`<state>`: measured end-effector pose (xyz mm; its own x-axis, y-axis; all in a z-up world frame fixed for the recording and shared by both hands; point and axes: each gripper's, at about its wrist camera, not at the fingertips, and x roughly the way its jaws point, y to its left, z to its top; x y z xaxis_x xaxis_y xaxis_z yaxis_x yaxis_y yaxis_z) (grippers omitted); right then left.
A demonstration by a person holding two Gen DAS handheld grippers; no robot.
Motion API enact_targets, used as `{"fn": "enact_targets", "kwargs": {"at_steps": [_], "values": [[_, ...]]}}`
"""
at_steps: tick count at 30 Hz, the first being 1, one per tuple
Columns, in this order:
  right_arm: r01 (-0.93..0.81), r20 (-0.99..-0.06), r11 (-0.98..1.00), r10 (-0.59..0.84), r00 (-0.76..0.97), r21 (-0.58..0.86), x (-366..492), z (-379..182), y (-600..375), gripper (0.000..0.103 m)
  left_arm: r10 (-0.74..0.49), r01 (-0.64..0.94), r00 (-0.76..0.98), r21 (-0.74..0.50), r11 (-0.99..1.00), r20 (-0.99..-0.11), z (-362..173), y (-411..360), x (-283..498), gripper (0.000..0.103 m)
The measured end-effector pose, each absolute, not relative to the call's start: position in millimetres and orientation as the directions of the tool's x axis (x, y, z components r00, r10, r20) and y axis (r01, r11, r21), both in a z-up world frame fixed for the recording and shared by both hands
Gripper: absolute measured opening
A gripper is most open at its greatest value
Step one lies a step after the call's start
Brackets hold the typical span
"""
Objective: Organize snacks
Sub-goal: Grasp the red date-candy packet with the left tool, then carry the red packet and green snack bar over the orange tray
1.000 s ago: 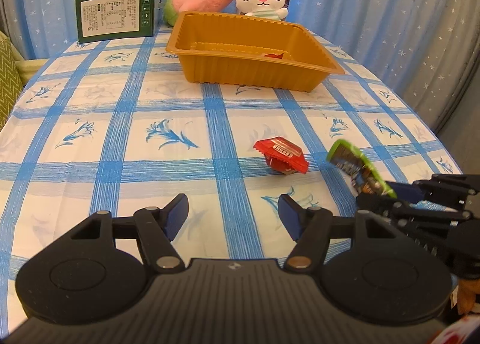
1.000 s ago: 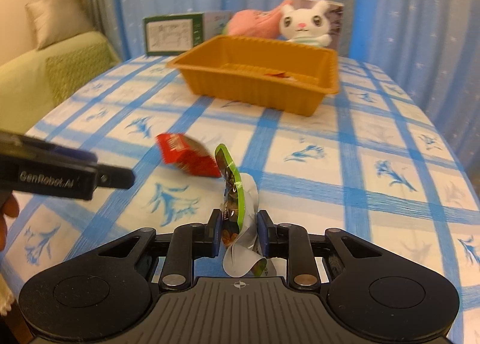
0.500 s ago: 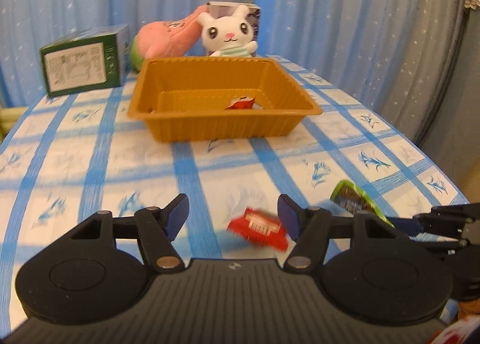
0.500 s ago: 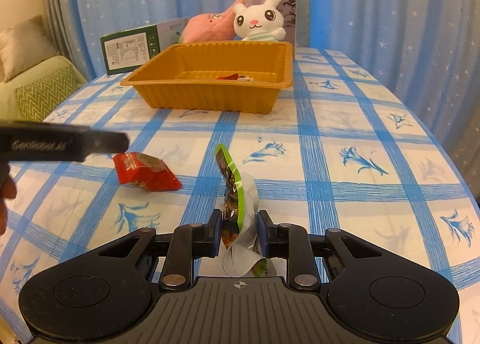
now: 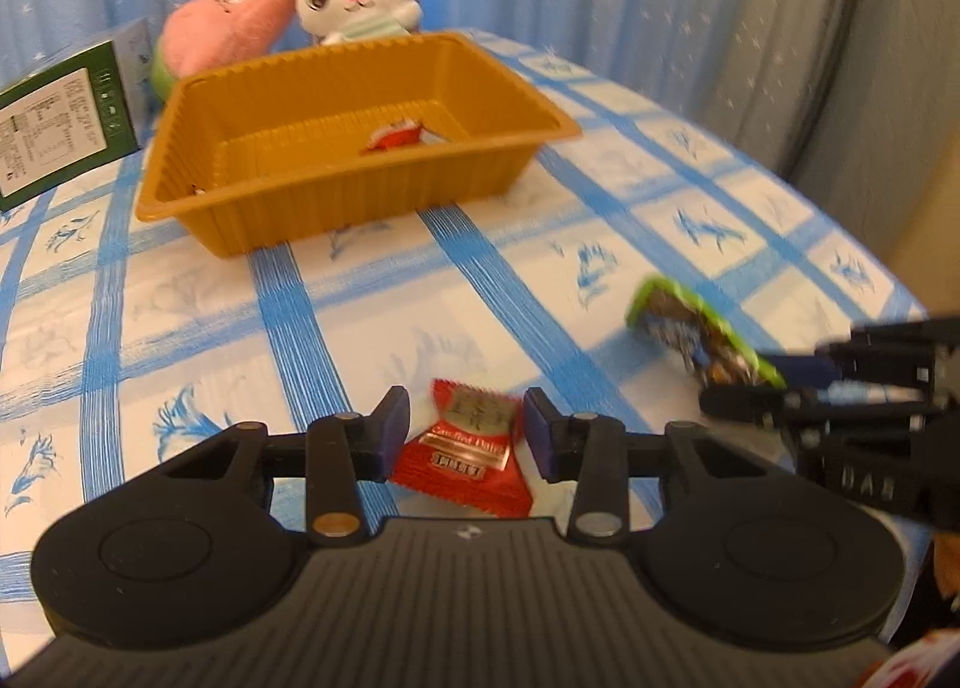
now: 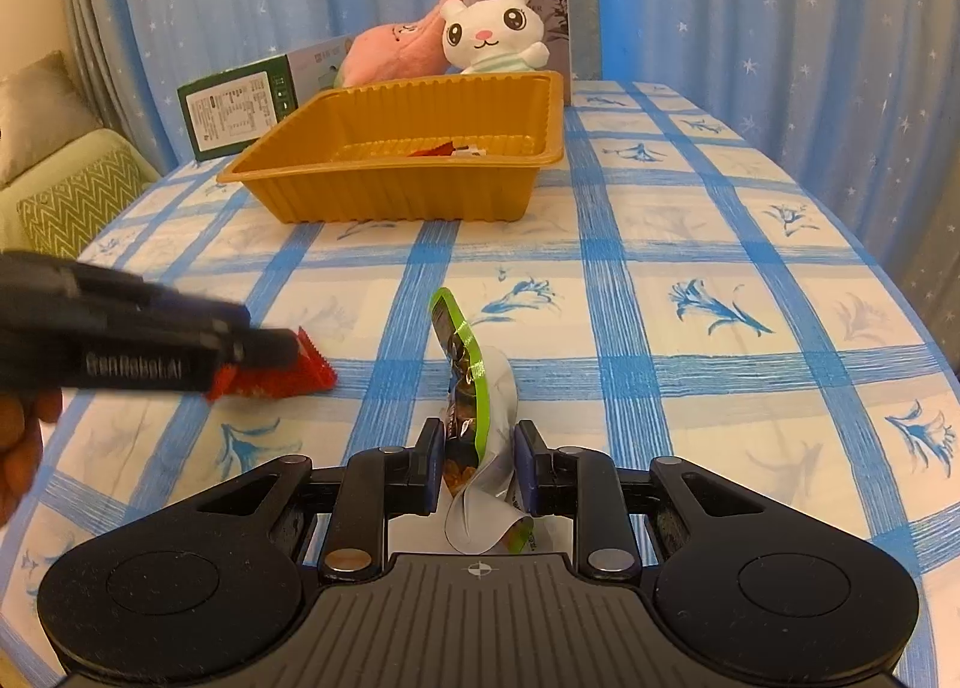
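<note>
Blue star-speckled curtains [image 6: 750, 28] hang all round a table under a white cloth [image 6: 660, 220] crossed with blue bands and printed with blue flowers. At far left, a green cushioned seat [image 6: 66, 190] sits off the table's edge. Next along, a green box [image 6: 237, 112] stands at the back, then a pink plush [image 6: 396, 52] and a white bunny toy [image 6: 495, 28] leaning behind the orange tray [image 5: 288, 220]. That ribbed tray holds a red-and-white wrapped piece [image 5: 396, 136] on its floor.

Closer in, the left gripper [image 5: 468, 424] has its jaws spread wide either side of a red snack packet [image 5: 465, 454], a flat foil wrapper with gold lettering and crimped ends, lying on the cloth; the pads are not touching it. To the right, the right gripper [image 6: 477, 469] is clamped on a green-edged snack pouch [image 6: 465, 364], held on edge above the cloth, its dark printed face curling upward and its silvery inside showing near the jaws.
</note>
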<state>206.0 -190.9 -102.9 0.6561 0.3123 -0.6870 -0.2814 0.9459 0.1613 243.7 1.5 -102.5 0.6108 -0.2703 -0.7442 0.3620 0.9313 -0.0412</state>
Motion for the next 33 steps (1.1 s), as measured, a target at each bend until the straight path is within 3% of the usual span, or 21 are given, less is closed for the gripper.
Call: {"fn": "enact_targets", "kwargs": {"at_steps": [15, 33], "values": [[-0.279, -0.679, 0.944, 0.321, 0.661, 0.175, 207, -101, -190, 0.025, -0.232, 0.356, 0.572, -0.017, 0.934, -0.787, -112, -1, 240, 0.023], [-0.28, -0.649, 0.942, 0.33, 0.686, 0.183, 213, -91, -188, 0.025, -0.21, 0.248, 0.67, -0.052, 0.967, -0.712, -84, 13, 242, 0.022]]}}
